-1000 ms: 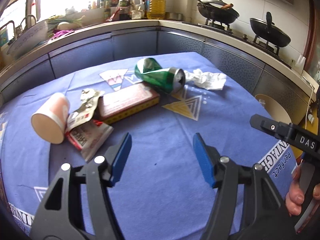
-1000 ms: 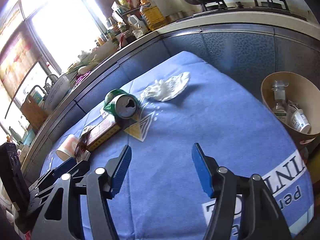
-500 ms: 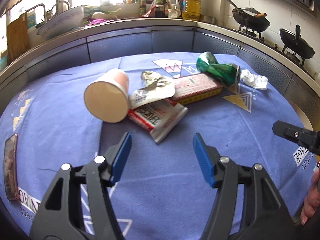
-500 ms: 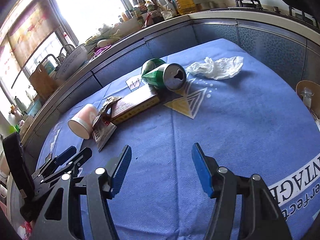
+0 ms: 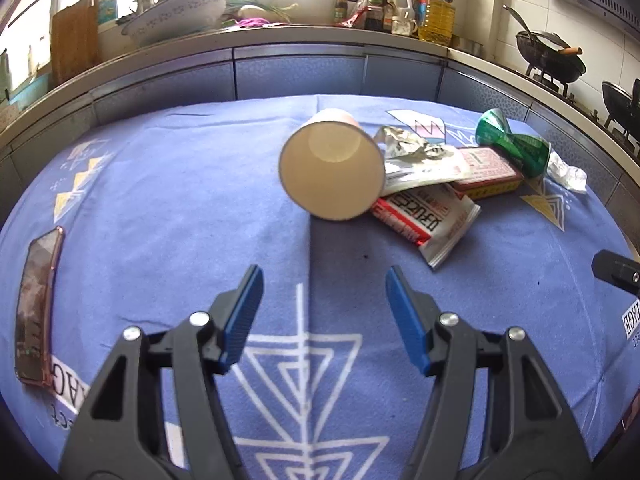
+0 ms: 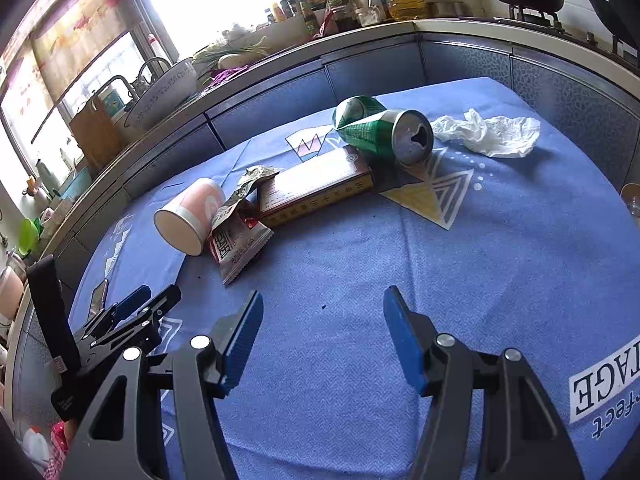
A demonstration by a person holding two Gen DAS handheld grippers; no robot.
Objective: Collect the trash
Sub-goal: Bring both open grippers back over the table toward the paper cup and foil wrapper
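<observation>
Trash lies in a row on the blue tablecloth (image 5: 160, 216). A paper cup (image 5: 332, 168) on its side faces my left gripper (image 5: 323, 280), which hovers open and empty a short way in front of its mouth. Beside the cup are a red-and-white snack wrapper (image 5: 432, 220), a crumpled foil wrapper (image 5: 416, 152), a red flat box (image 5: 488, 168), a crushed green can (image 5: 516, 144) and a white tissue (image 5: 568, 172). My right gripper (image 6: 323, 304) is open and empty over bare cloth, nearer than the box (image 6: 316, 188), can (image 6: 384, 130), tissue (image 6: 492, 132) and cup (image 6: 188, 216).
A phone (image 5: 36, 304) lies at the table's left edge. Kitchen counter (image 5: 280, 40) with a basin, bottles and woks rings the table's far side. A bin's rim (image 6: 632, 196) shows at the right edge of the right wrist view. The left gripper (image 6: 120, 320) appears at lower left there.
Both grippers swept left along the table; the cup moved from the left edge to the centre of the left wrist view. The bin slid almost out of the right wrist view. Jaws unchanged.
</observation>
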